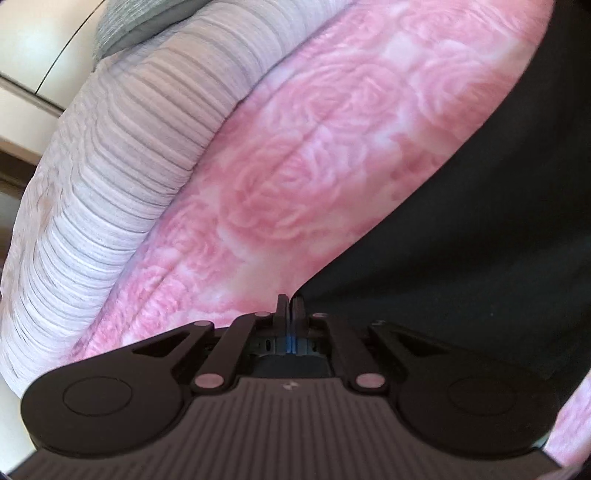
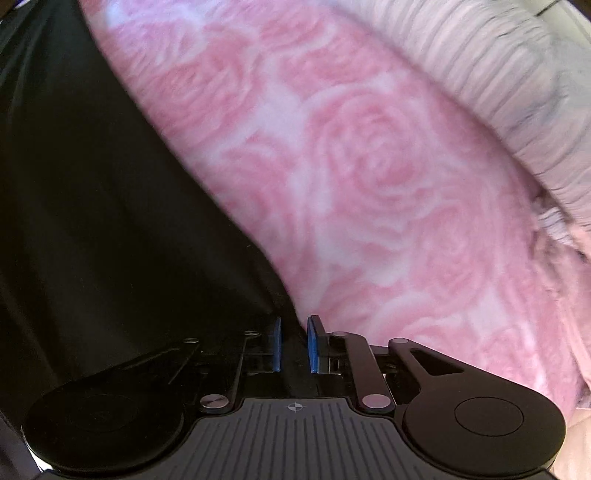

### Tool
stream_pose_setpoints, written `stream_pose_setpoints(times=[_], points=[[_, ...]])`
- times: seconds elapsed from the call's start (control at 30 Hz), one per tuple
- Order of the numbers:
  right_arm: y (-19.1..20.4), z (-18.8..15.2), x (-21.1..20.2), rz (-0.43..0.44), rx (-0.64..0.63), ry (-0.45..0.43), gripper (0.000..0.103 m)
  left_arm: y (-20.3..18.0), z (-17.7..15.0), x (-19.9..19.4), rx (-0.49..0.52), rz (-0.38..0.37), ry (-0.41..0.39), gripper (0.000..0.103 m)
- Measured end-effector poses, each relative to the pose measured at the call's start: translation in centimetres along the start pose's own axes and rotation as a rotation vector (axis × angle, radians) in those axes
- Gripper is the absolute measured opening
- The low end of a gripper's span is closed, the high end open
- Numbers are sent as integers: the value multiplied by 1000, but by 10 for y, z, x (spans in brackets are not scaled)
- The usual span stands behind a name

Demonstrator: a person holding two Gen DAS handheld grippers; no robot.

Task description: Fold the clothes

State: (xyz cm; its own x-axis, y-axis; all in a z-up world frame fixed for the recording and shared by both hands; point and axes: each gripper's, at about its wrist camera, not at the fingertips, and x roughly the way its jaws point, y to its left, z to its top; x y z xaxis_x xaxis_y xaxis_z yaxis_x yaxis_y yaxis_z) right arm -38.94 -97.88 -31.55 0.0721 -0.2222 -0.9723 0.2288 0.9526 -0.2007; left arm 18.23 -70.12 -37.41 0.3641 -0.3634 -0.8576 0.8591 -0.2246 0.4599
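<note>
A black garment (image 1: pixel 461 258) lies spread over a pink rose-print blanket (image 1: pixel 314 166). My left gripper (image 1: pixel 290 301) is shut, its fingertips pinched together right on the garment's edge where the black cloth meets the blanket. In the right wrist view the same black garment (image 2: pixel 92 203) fills the left side, and its edge runs down into my right gripper (image 2: pixel 295 325). The blue pads (image 2: pixel 313 343) stand a little apart with a fold of the black cloth bunched between them. The rest of the garment is out of frame.
A pale ribbed quilt (image 1: pixel 129 166) borders the rose blanket (image 2: pixel 369 184) on its far side, also seen as the quilt (image 2: pixel 498 74) at upper right. A grey knitted item (image 1: pixel 122 29) lies beyond it. Pale furniture and floor (image 1: pixel 22 92) show at far left.
</note>
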Motion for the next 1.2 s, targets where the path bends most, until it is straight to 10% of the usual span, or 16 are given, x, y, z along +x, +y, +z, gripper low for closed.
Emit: stream_pose_setpoints(times=[0.23,0.5,0.8,1.2], points=[[1,8,6,-70,39,-1,12,30,-13,17,-181,149,38,0],[18,9,-1,-210,80,-12,32,14,-44,-9,-194,50,73,8],[111,-30,-82,-197,263,-135,45,-99,-60,-87,-87,-71,-72,23],[276,-157,-92,-50,522,24,46,-252,-127,-148,-13,-211,-35,29]])
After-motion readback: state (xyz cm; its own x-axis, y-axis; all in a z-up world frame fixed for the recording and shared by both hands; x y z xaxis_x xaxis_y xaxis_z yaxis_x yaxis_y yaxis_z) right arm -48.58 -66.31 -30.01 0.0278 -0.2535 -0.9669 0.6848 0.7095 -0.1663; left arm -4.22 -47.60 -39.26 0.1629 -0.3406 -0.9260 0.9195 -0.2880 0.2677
